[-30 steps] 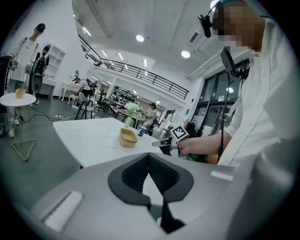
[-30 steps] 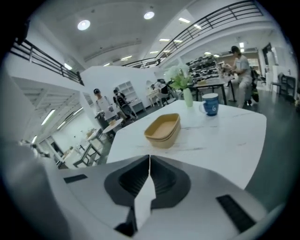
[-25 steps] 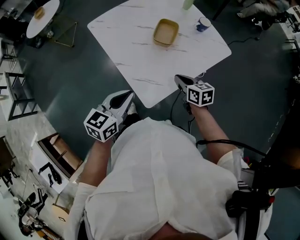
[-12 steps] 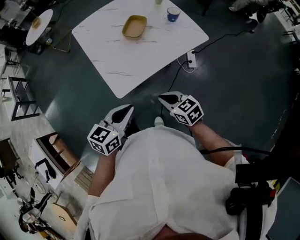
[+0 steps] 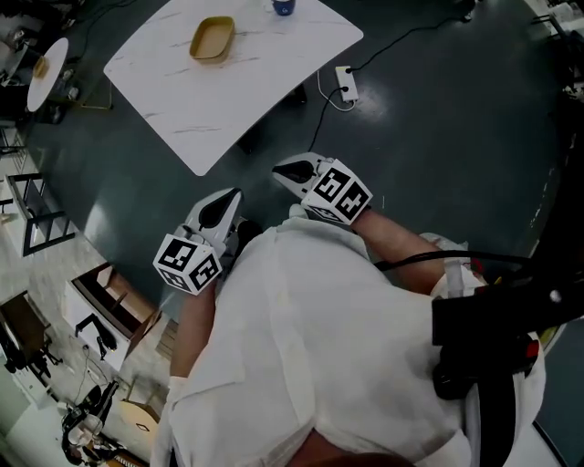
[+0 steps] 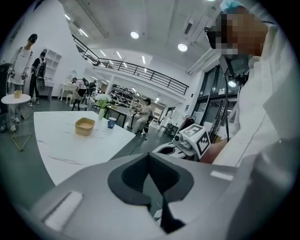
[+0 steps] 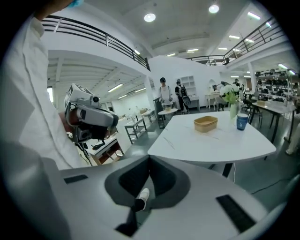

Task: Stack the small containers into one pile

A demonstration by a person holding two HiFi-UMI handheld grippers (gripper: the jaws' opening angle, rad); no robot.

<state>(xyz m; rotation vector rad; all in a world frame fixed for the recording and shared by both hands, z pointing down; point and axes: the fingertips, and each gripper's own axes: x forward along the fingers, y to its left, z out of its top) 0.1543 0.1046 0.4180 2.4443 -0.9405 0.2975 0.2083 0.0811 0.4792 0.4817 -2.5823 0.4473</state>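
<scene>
- The left gripper (image 6: 150, 159) is clenched: its two jaws meet tip to tip, with nothing between them and touching nothing.
- The right gripper (image 7: 149, 159) is clenched and empty too; only a white shoe (image 7: 142, 194) on the floor shows through the gap below its tips.
- A second ago the right gripper hung at the near edge of the white table (image 5: 182, 100). Now both grippers sit close to the person's chest over the dark floor, well apart from the table, which has slid toward 11 o'clock in the head view.
- The tan container (image 5: 212, 38) rests on the table at 11 o'clock from the grippers. It is rectangular with rounded corners and open-topped, and may be several nested together, though at this range I cannot tell.
- A blue cup (image 5: 284, 6) stands at its 2 o'clock.
</scene>
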